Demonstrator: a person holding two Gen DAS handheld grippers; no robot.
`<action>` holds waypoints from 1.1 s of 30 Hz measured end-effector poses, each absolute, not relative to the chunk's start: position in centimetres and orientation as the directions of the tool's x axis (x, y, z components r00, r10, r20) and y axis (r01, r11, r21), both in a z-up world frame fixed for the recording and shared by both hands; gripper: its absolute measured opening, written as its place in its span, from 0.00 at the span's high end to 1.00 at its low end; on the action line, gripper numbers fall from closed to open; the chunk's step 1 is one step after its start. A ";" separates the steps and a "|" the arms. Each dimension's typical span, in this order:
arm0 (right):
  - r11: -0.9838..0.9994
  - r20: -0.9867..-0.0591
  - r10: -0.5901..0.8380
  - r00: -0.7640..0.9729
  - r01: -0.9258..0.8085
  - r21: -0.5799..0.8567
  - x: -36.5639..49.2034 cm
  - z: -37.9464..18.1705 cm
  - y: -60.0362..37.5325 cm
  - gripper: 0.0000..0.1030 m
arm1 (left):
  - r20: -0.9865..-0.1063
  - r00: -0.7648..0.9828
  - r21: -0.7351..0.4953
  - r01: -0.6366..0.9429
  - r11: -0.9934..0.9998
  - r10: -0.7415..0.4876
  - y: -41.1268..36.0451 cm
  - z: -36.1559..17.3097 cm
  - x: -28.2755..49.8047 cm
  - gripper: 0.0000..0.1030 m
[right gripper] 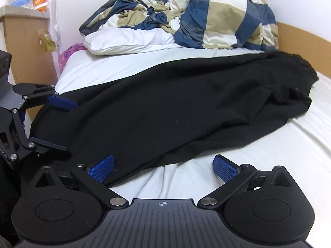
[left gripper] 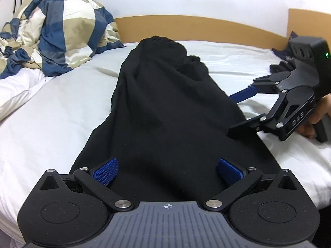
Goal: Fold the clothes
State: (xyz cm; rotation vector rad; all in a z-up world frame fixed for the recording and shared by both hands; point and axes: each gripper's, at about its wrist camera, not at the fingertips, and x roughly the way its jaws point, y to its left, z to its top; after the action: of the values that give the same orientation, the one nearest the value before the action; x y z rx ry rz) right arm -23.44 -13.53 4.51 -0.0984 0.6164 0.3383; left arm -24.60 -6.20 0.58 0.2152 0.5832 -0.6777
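Trousers (left gripper: 165, 107), black and probably already doubled leg on leg, lie lengthwise on the white bed (left gripper: 51, 111), both the left hand-held gripper (left gripper: 167, 168) and right hand-held gripper (right gripper: 163, 168) spread wide, empty, at their near end, so the next move calls for pinching that end and folding it toward the waistband.

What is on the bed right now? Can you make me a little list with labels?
clothing: black garment, spread long across the bed, not yet folded
bed: white sheet
bedding pile: blue, beige and white checked duvet bunched at the head end, partly on a white pillow
left tongs: open, over the near end of the garment
right tongs: open, at the garment's edge
bedside: cups on a cabinet
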 end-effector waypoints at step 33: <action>0.940 -0.560 0.304 0.771 -0.339 0.044 -24.4 2.6 -14.9 0.00 | -0.662 0.579 -0.006 0.630 0.777 -0.475 -9.1 1.0 -19.7 0.00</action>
State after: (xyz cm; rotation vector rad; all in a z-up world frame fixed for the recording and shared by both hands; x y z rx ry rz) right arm -24.41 -14.95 2.65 -0.0608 0.5963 0.3488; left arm -19.72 -9.11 1.04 0.2413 0.6973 -0.6532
